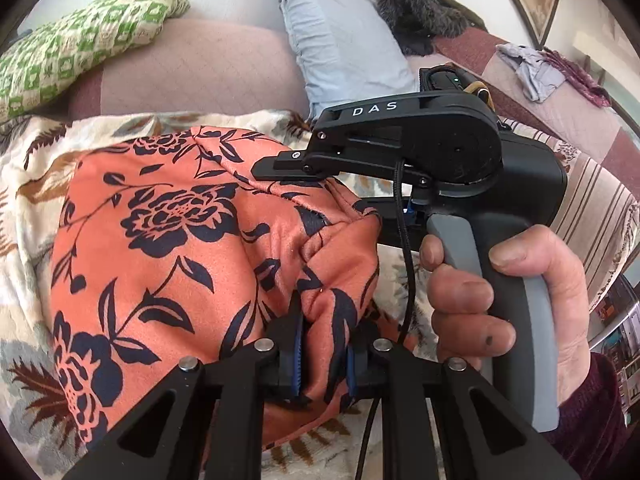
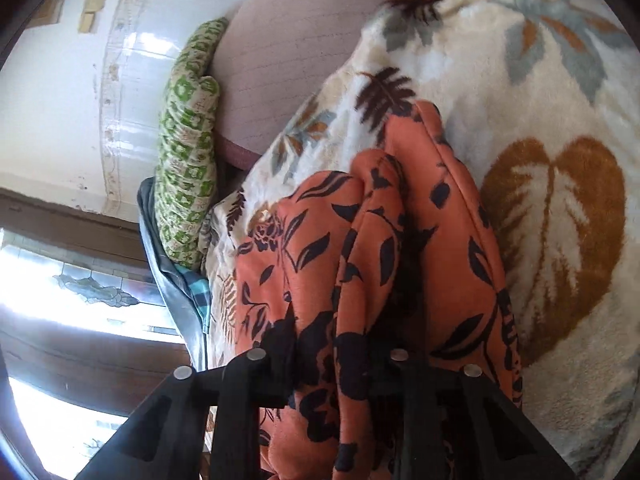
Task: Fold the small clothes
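Observation:
An orange garment with dark flower print [image 1: 168, 240] lies bunched on a cream leaf-print blanket [image 1: 28, 184]. At the bottom of the left wrist view, my left gripper [image 1: 324, 356] is shut on a raised fold of it, blue pads pressing from both sides. My right gripper [image 1: 276, 166], held by a hand [image 1: 500, 300], reaches in from the right and pinches the garment's far upper edge. In the right wrist view the orange garment [image 2: 400, 220] runs in folds up from my right gripper [image 2: 340, 360], which is shut on a bunch of the cloth.
A green-checked pillow [image 1: 80, 52], a pink quilted bolster [image 1: 192, 68] and a pale blue pillow [image 1: 344, 40] lie behind the blanket. A dark furry item [image 1: 420, 8] and a small heap of clothes [image 1: 532, 68] sit at the back right. The bed's edge [image 2: 180, 300] faces a bright window.

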Motion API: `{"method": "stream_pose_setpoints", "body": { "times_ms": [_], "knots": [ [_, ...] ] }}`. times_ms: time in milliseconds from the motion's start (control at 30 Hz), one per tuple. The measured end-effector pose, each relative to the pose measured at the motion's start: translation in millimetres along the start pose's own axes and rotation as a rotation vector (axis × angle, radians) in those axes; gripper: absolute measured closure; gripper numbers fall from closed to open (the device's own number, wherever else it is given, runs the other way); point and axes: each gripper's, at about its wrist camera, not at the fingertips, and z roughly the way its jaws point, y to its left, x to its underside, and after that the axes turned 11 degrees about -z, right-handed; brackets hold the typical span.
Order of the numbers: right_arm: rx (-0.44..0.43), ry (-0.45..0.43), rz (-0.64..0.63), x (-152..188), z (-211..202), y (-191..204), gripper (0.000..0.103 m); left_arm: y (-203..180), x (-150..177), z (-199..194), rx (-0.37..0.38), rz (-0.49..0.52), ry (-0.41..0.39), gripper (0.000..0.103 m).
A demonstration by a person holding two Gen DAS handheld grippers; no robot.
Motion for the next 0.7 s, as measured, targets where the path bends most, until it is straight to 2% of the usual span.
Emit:
{"method": "stream_pose_setpoints", "body": {
  "times_ms": [67,100,167,300,367,433,500,567,633,700],
  "knots": [
    [0.022,-0.049,-0.056,-3,-13,9,0.079,-5,-1,-3,0.024,0.013,-0.013,0.086],
    [0.029,-0.059,-0.075,-4,-16,10,0.079,-6,0,-2,0.031,0.013,-0.005,0.082],
    [0.058,-0.058,-0.056,-5,-18,-2,0.079,-3,4,5,0.048,0.003,0.051,0.075],
    [0.179,0.008,0.048,0,-10,-48,0.079,4,8,10,0.095,-0.008,0.154,0.070],
    [0.155,0.049,0.100,2,-8,-62,0.078,2,5,-1,0.087,0.040,0.134,0.065],
    [0.142,0.057,0.152,2,-16,-68,0.072,4,-2,-16,0.045,0.087,0.076,0.047],
    [0.171,0.047,0.159,0,-29,-67,0.068,11,-7,-29,-0.010,0.113,0.033,0.041],
    [0.205,-0.022,0.169,-4,-48,-64,0.068,23,-13,-29,-0.066,0.117,0.021,0.041],
    [0.226,-0.131,0.125,-7,-67,-52,0.066,36,-14,-26,-0.149,0.110,0.021,0.041],
    [0.169,-0.161,0.050,-10,-69,-32,0.066,48,-11,-23,-0.223,0.105,0.024,0.041]
  ]
}}
